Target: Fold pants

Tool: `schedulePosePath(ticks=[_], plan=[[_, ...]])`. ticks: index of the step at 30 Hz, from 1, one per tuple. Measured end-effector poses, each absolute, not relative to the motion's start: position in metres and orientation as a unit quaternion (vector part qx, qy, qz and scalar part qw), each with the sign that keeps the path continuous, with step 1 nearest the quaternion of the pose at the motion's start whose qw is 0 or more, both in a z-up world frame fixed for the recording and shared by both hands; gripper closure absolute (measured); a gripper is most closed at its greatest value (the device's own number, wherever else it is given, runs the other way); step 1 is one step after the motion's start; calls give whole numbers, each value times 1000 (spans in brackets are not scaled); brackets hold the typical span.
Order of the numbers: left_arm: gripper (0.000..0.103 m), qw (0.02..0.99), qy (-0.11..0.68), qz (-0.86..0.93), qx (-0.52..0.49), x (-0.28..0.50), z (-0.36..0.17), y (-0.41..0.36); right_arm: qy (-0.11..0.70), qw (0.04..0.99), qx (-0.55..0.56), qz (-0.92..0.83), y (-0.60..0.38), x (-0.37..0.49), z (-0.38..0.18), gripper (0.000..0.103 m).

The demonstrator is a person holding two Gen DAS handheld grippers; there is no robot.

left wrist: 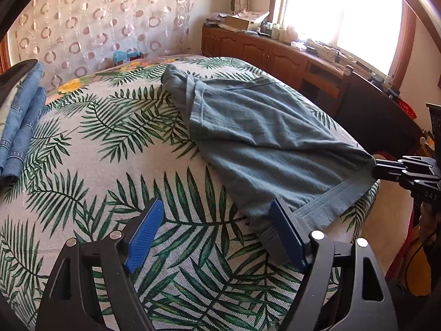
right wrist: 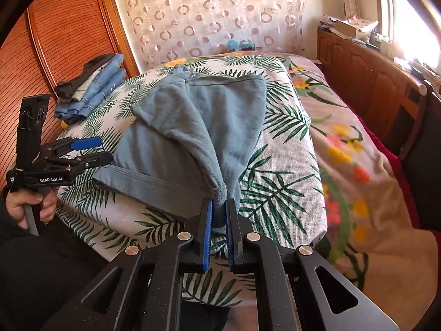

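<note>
The grey-blue pants [left wrist: 248, 127] lie folded lengthwise on the leaf-print bed cover [left wrist: 110, 165]. My left gripper [left wrist: 217, 207] hovers open over the cover at the near end of the pants. Their hem band reaches its right finger [left wrist: 286, 234], and only bare cover shows between the pads. My right gripper [right wrist: 220, 202] is shut on a bunched near corner of the pants [right wrist: 193, 127], and the cloth rises into a ridge from the pinch. The left wrist view shows the right gripper [left wrist: 379, 167] at the bed's right edge. The right wrist view shows the left gripper [right wrist: 106, 149] open, held by a hand [right wrist: 24, 207].
A stack of folded jeans [right wrist: 96, 91] sits at the far left of the bed. A floral blanket [right wrist: 358, 165] covers the bed's right side. A wooden cabinet [left wrist: 261, 52] with clutter runs under the window. A dark chair [left wrist: 372, 115] stands by the bed, and a wardrobe door [right wrist: 55, 41] is on the left.
</note>
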State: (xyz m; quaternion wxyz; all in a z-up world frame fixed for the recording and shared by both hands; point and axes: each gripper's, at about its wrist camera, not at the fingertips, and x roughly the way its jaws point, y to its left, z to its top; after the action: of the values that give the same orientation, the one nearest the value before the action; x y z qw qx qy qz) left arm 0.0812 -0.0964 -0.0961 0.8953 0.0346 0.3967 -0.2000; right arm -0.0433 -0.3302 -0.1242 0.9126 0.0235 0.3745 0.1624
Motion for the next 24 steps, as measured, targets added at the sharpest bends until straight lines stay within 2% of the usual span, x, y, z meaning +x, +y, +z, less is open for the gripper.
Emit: schedulePosePath(ticks=[6,9,16,18,20,24], plan=[[22,909,369,-191,22,78,-80,-87,342,927,12,151,-334,-49,-107,89],[22,916,357,-181,22,77,-74,-82,322,935,1,147,-330,-46,-99,78],[22,925,342,-163,11,81,-62,-66,298,938,12,178,-306,-18,-97,74],[22,927,339,-161,8,81,-60,-62,298,934,11,195,-296,-7,-100,72],[22,929,336,-156,5,82,-59,-58,302,931,5,203,-284,6,-105,62],[22,930,335,-150,0,82,-58,-51,314,924,0,217,-263,33,-109,61]])
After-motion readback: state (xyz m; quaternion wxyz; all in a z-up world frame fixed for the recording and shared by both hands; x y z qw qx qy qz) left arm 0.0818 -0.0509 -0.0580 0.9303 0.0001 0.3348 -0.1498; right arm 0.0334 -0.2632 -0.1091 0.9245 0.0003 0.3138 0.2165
